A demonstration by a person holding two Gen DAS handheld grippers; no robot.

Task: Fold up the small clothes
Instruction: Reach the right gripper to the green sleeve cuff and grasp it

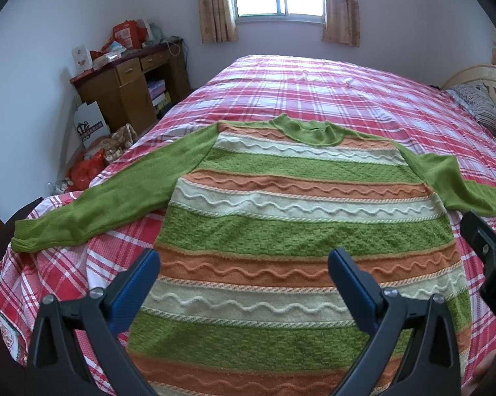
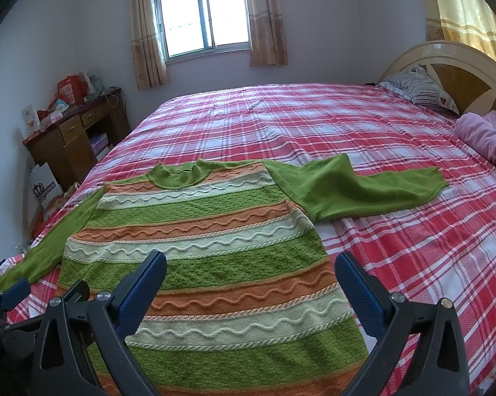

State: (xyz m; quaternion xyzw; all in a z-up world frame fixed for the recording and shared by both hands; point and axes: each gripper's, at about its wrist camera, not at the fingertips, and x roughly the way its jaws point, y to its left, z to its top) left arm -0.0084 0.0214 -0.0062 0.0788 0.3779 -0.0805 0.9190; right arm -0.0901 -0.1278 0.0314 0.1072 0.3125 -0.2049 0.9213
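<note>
A knit sweater (image 1: 281, 231) with green, orange and cream stripes lies flat, front up, on the bed, collar away from me. It also shows in the right wrist view (image 2: 214, 247). Its left sleeve (image 1: 99, 198) stretches toward the bed's left edge. Its right sleeve (image 2: 356, 188) lies spread out to the right. My left gripper (image 1: 244, 264) is open and empty above the lower body of the sweater. My right gripper (image 2: 251, 270) is open and empty above the sweater's lower right part.
The bed (image 2: 314, 122) has a red plaid sheet. A pillow (image 2: 419, 89) and a pink blanket (image 2: 485, 138) lie by the headboard (image 2: 462, 62) at right. A cluttered wooden desk (image 1: 132, 79) and bags (image 1: 89, 165) stand left of the bed.
</note>
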